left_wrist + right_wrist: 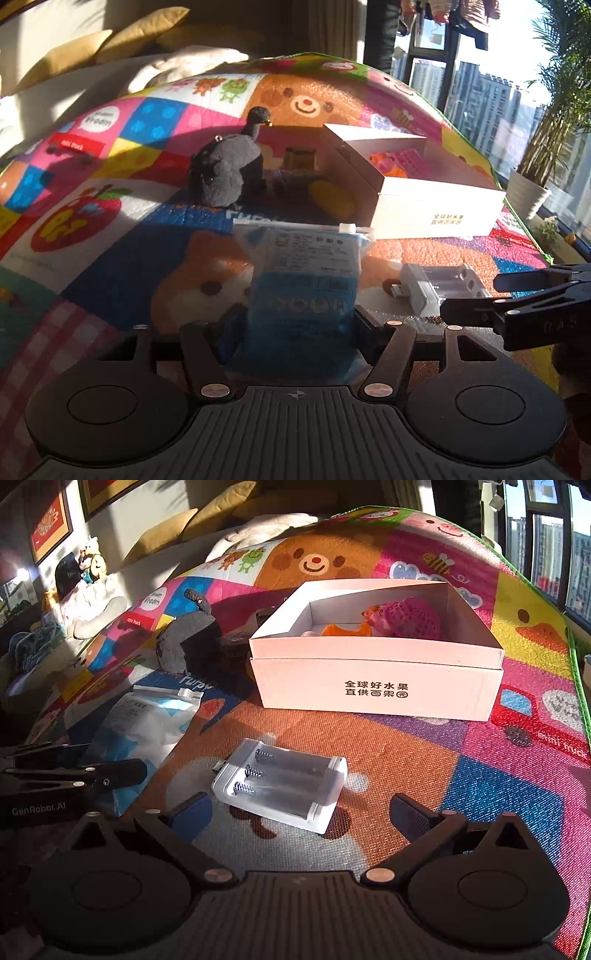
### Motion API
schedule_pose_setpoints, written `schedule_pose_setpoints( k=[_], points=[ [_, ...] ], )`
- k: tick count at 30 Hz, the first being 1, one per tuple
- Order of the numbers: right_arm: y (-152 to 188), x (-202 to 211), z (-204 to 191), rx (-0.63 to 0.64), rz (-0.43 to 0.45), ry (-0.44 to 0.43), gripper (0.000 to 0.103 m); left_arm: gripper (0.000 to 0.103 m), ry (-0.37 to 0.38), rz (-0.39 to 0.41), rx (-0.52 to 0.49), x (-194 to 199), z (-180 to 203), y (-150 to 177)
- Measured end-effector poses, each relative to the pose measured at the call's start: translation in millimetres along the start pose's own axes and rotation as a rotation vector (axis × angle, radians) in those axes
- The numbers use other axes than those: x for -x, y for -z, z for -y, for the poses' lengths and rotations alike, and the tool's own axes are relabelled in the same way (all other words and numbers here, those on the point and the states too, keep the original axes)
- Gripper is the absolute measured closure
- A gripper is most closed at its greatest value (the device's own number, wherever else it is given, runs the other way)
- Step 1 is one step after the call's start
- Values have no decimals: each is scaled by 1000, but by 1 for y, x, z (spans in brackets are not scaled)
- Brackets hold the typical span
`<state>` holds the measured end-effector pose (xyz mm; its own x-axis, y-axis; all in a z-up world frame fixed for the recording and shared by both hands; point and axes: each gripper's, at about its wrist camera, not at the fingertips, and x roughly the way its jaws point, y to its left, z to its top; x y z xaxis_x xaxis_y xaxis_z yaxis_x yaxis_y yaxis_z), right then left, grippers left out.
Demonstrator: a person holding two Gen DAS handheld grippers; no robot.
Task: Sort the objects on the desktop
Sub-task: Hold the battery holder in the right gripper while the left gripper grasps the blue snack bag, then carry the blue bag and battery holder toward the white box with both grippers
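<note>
1. Left hand-held gripper (299,325): I read its two fingers as closed against the sides of the blue plastic pouch (304,273). The pouch lies on the play mat (110,258), its near end between the fingers and its far end, with the white zip strip, pointing toward the white box (424,199).

2. Right hand-held gripper (301,812): I read its fingers as spread wide and gripping nothing. The white battery charger (280,786) lies on the mat between and just beyond the fingertips, touching neither. Its three slots face up with the springs at the left end, and a plug projects from its far left corner.

3. Sorting container: the white box (376,664) stands on the mat beyond the charger, open at the top, with black printed characters on its near wall. Inside, at the far right, I see a pink netted item (417,618) and an orange item (345,629) touching it on the left.

4. Remaining objects: a dark grey plush toy (225,173) stands left of the box. A yellow object (330,199) lies between the toy and the box, just beside the box's left wall; I cannot tell what it is.

5. Cross-view check: in the right wrist view the left hand-held gripper (146,770) appears at the left edge, with the pouch (147,720) at its fingers.
</note>
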<state>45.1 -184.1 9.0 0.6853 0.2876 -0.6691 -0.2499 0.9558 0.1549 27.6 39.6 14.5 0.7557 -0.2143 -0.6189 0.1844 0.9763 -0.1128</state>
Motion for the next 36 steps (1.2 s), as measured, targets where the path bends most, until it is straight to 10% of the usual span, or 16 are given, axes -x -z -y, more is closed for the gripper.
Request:
schedule_pose_setpoints(
  k=[3, 8, 30, 36],
  points=[
    [-6, -9, -16, 37, 15, 11, 5, 10, -15, -5, 28, 4, -1, 9],
    [-3, -17, -29, 96, 17, 69, 21, 0, -106, 6, 28, 6, 4, 12],
    [41, 38, 31, 43, 25, 119, 13, 0, -171, -83, -19, -10, 22, 7],
    [42, 38, 34, 28, 26, 86, 7, 0, -67, -20, -11, 1, 24, 0]
  ],
)
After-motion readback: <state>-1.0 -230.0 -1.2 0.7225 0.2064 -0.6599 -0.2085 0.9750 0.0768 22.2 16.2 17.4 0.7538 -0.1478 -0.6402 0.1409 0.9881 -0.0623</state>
